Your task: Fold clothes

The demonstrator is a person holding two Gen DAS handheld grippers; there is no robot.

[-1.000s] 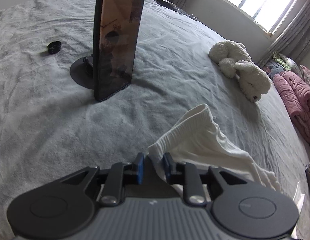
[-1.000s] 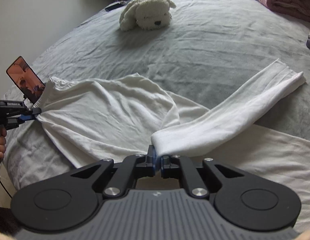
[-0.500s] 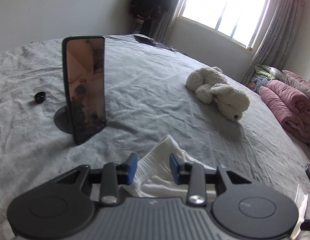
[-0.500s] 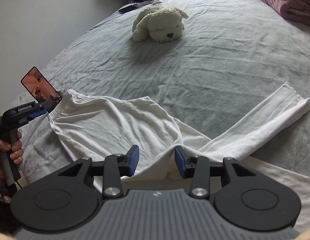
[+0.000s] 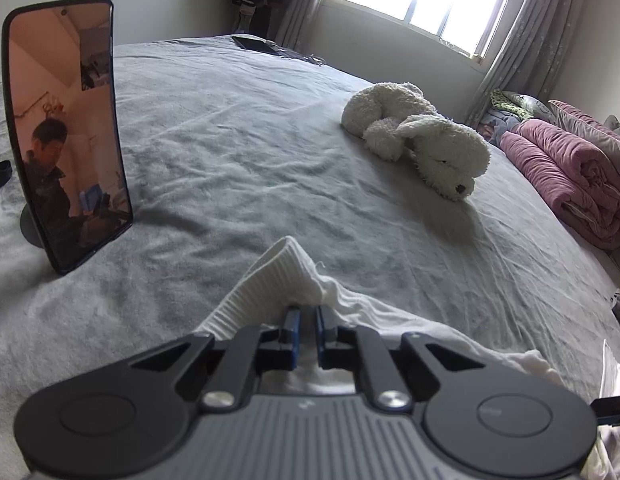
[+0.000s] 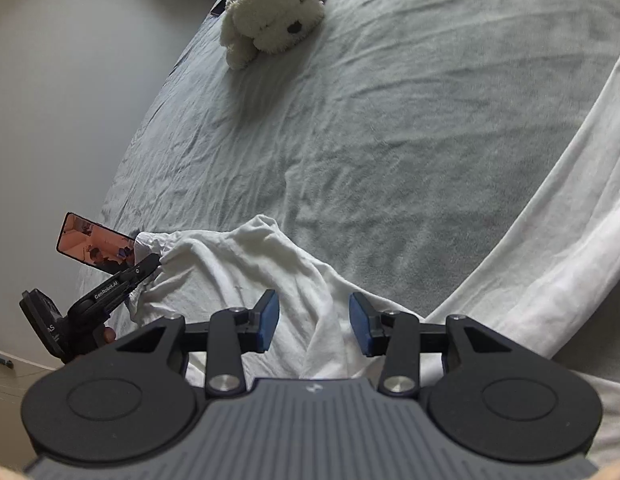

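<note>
Right wrist view takes in most of the wide grey-sheeted bed [image 6: 390, 140], with the white long-sleeved knit garment [image 6: 237, 280] spread along its near edge and one long sleeve [image 6: 570, 240] running off toward the bed's right side. The garment's long axis lies across the view, from the left gripper [image 6: 155, 262] at its far left end to that sleeve. The right gripper [image 6: 314, 322] hovers over the garment's middle; its jaws have just been opening and stand apart, a raised fold of cloth between the blue pads but not pinched. I judge the right hand nearer the bulk of the cloth, so the next fold probably turns on where it re-grips.

Seen from the left wrist, the left gripper's jaws have just been closing and are clamped on the white ribbed hem [image 5: 269, 280], which tents up just ahead of them. A white plush dog [image 5: 418, 140] and an upright black phone on a stand [image 5: 65, 132] sit well apart from the garment.
</note>
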